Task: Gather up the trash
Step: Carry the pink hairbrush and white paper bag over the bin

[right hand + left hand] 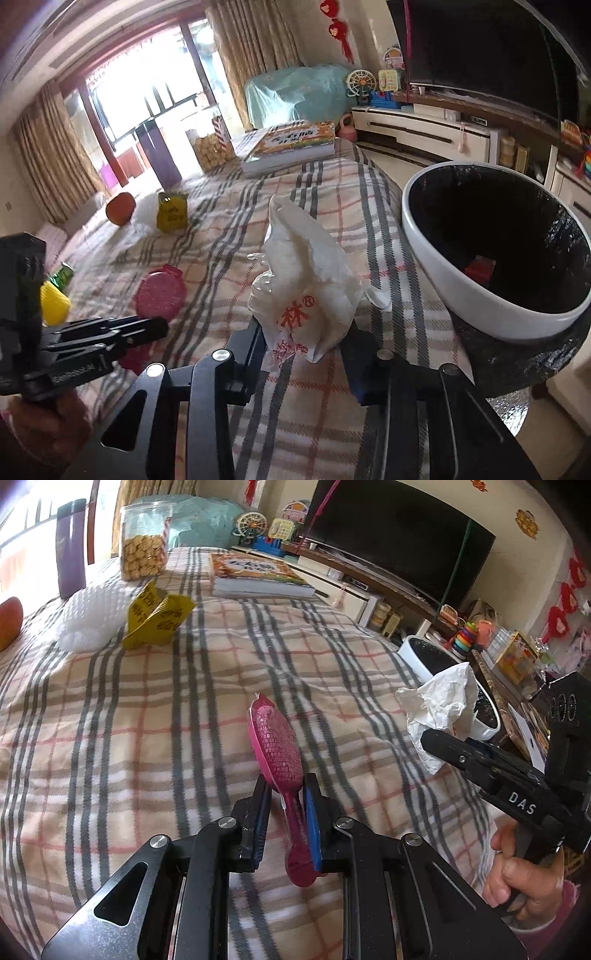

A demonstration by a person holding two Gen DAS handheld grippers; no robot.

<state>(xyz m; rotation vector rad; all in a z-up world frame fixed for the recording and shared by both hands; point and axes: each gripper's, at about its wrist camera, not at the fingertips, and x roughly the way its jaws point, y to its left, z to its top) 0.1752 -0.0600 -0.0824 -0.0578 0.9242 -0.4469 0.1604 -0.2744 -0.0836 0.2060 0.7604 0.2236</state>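
Right now the right gripper (306, 354) pinches a crumpled white bag (303, 284) printed with red characters, its jaws pressed onto the bag's lower end; the bag stands up from the fingers, its long axis running toward twelve o'clock in the right wrist view. From that bag the white bin (443, 266) lies at about two o'clock, just beside it and off the edge of the plaid blanket (229, 236); the right hand is plainly the nearer one to it. A black liner lines the bin's inside, and something small and red lies at the bottom, too dim to name.

Meanwhile the left gripper (286, 812) is pressed together on a flat pink wrapper (275, 746), which stands edge-on and points toward twelve o'clock; from it the bin (417, 657) sits at roughly two o'clock, well apart. Probably the bag goes in first; a yellow packet (159, 614) and a white foam net (88, 620) lie on the blanket at about eleven o'clock, not yet gathered.
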